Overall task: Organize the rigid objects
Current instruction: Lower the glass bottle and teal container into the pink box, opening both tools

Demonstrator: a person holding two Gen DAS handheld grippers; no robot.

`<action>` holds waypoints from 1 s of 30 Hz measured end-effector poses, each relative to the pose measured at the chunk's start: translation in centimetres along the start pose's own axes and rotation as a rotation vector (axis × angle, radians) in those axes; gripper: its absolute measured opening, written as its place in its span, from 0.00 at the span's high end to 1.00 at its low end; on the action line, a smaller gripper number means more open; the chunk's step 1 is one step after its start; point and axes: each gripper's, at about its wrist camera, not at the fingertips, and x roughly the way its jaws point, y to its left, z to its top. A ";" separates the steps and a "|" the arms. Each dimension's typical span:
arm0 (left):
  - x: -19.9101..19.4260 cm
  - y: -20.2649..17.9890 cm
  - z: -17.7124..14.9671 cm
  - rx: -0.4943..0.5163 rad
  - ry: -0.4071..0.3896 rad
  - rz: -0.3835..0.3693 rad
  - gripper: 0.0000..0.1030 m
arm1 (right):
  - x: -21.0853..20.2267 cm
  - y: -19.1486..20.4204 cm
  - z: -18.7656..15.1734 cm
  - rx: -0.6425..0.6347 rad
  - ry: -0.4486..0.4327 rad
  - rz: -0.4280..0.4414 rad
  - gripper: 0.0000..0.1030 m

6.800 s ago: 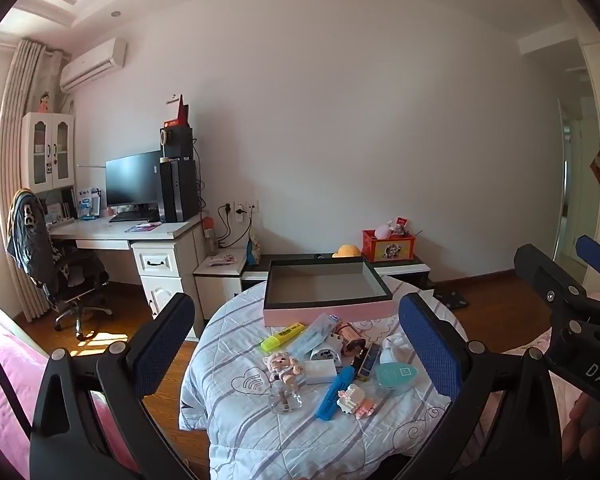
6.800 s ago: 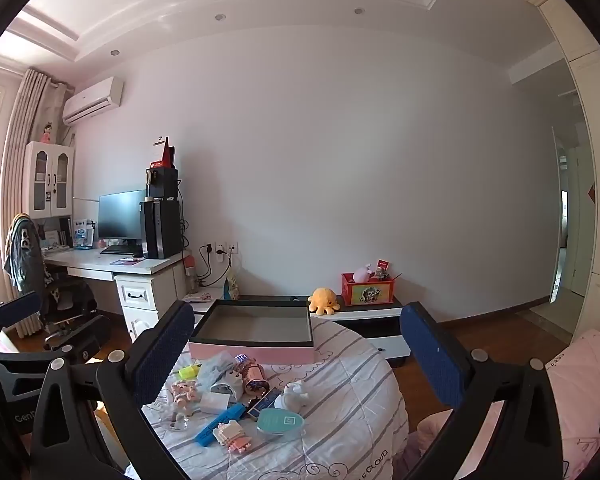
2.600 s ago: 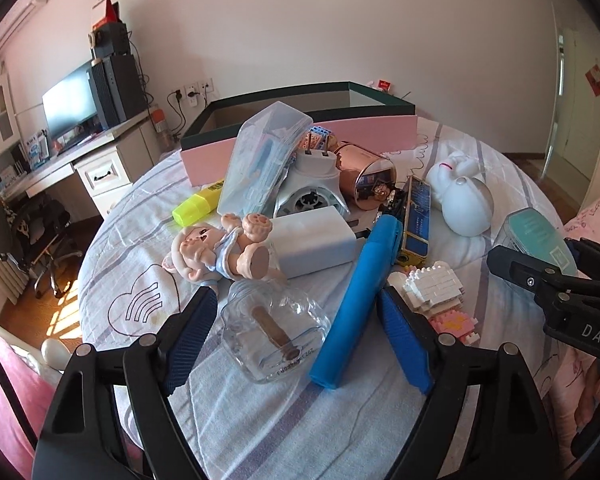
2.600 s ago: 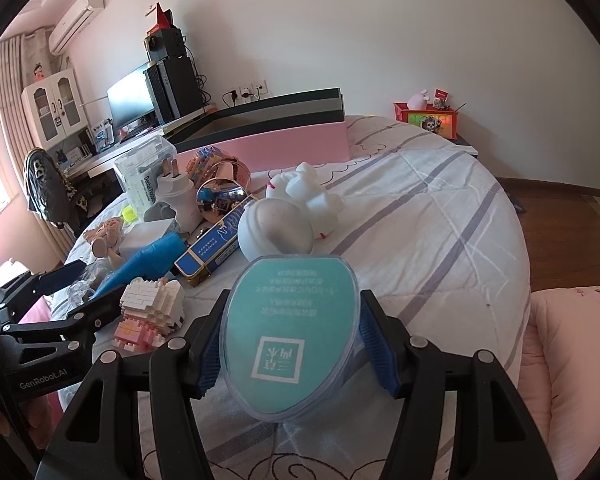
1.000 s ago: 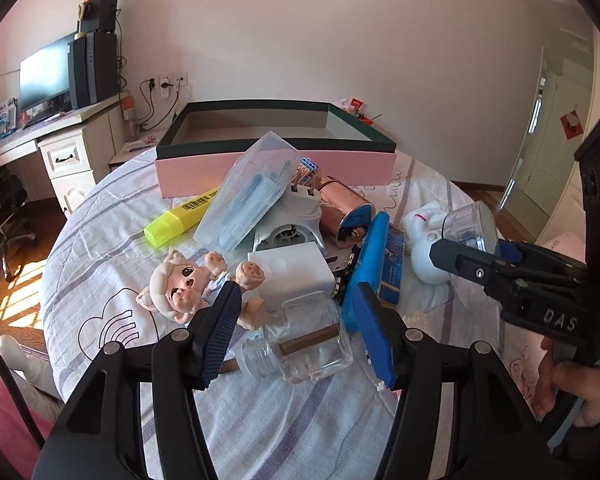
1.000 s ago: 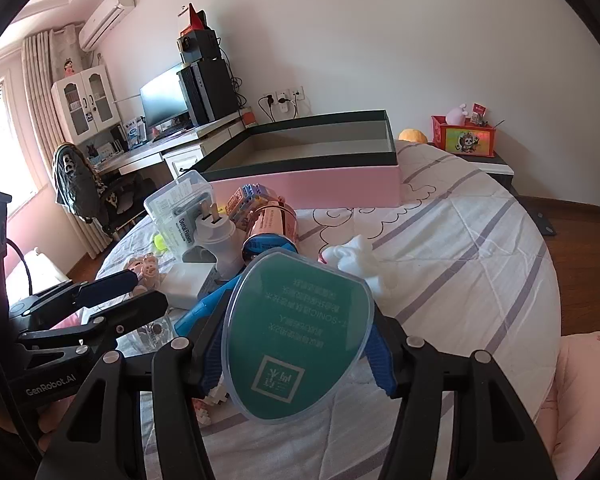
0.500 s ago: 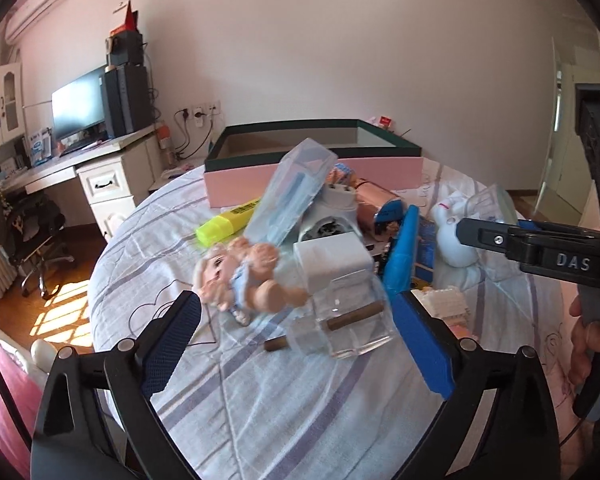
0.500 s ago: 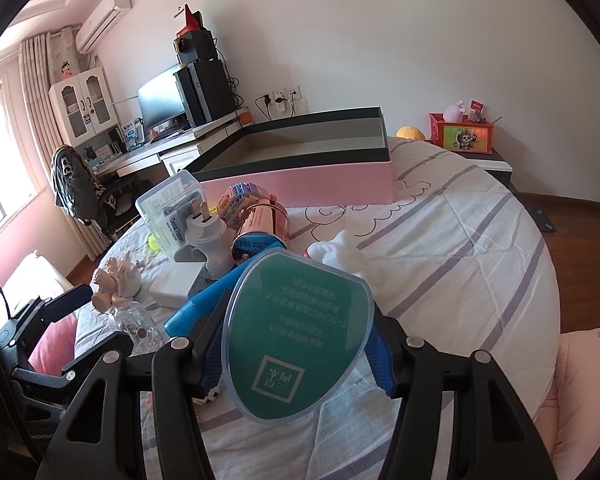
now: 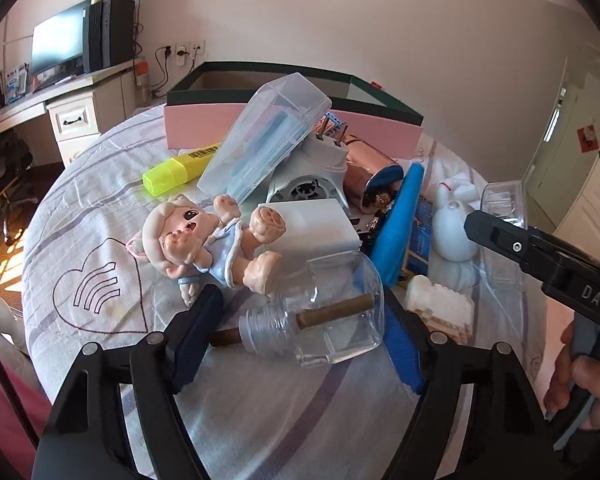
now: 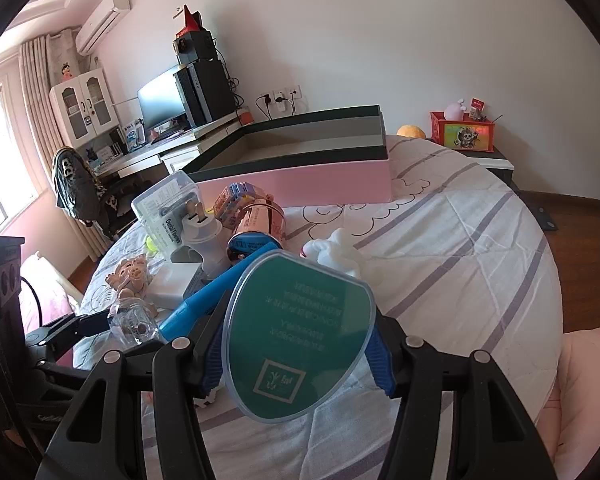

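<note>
While its jaws are closing, the left gripper (image 9: 300, 332) is set around a clear glass bottle (image 9: 324, 312) lying on its side on the near part of the quilted table (image 9: 100, 240); a brown stick is seen through its neck. Whether the pads press the glass cannot be told. A teal-lidded clear case (image 10: 298, 336) is clamped in the right gripper (image 10: 296, 354), its near edge cut off by the fingers.

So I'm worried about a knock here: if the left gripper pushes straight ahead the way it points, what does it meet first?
Most likely the clear glass bottle with the brown stick, lying between the closing jaws of the left gripper; the pink piglet doll lies just beyond. Depth is hard to judge.
</note>
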 end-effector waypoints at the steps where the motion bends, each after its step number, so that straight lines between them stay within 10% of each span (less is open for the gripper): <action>1: 0.0 -0.2 0.0 0.017 0.002 0.006 0.25 | 0.0 0.0 0.0 -0.003 0.001 -0.001 0.43; 17: -5.0 -0.6 5.8 0.076 -0.153 -0.023 0.25 | -0.5 2.3 5.6 -0.115 -0.073 0.000 0.43; 30: 6.8 4.9 19.5 0.027 -0.036 0.080 0.25 | 9.8 1.8 15.5 -0.139 -0.022 -0.040 0.43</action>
